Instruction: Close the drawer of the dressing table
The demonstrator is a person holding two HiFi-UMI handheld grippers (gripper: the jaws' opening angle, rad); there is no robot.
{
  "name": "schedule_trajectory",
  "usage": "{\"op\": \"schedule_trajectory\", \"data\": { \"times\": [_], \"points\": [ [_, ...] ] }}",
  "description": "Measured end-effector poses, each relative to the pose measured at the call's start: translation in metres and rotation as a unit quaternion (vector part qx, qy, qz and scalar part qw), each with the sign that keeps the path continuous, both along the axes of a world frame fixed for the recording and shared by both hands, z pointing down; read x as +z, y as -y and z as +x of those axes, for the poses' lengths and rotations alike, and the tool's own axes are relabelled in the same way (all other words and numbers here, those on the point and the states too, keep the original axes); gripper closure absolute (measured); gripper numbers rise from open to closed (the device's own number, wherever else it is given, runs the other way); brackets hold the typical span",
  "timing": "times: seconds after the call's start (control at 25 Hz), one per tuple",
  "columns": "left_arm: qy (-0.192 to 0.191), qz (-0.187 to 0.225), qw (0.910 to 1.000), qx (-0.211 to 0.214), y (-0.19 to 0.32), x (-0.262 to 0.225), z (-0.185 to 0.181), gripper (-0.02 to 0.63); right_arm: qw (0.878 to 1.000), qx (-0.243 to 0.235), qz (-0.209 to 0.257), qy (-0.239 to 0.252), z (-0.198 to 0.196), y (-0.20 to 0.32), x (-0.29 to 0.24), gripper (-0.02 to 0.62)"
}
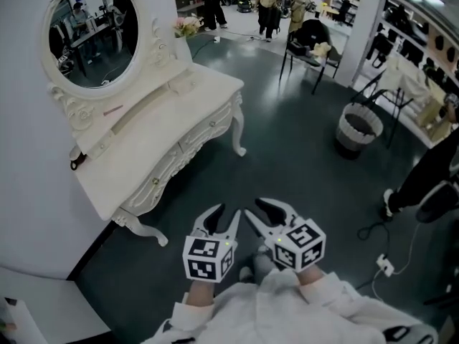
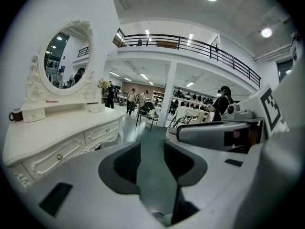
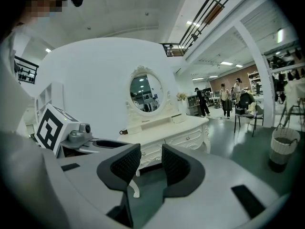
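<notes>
Dressing table (image 1: 179, 102) beyond left hand-held gripper (image 1: 227, 213)

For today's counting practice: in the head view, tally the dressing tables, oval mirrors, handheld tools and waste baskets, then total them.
White carved dressing table: 1
Oval white-framed mirror: 1
Grey two-jaw handheld tools: 2, left tool and right tool
Round pale waste basket: 1
Total: 5

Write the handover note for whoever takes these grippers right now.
Left tool: open, empty, over the floor.
Right tool: open, empty, close beside it.
Dressing table: ahead to the left; neither tool touches it.
Drawer fronts: look flush from here; I cannot pick out an open one.
Done: nothing that shows.
Left: step up to the table, find the open drawer, push it shut.
</notes>
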State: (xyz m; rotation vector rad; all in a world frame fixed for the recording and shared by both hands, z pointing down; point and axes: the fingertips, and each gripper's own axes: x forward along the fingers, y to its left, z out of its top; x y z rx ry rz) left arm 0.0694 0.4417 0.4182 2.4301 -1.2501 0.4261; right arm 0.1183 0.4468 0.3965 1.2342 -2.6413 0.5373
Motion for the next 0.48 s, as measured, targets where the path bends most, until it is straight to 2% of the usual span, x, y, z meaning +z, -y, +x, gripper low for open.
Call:
{"op": "schedule_trajectory", "data": {
  "times": [0.48],
  "points": [
    [0.000,0.008,0.9995,-0.032,0.068,-0.001,-0.020,0.472,0.999,-0.038,0.000,-0.003,-0.019,0.077,0.004,0.477]
  ]
}}
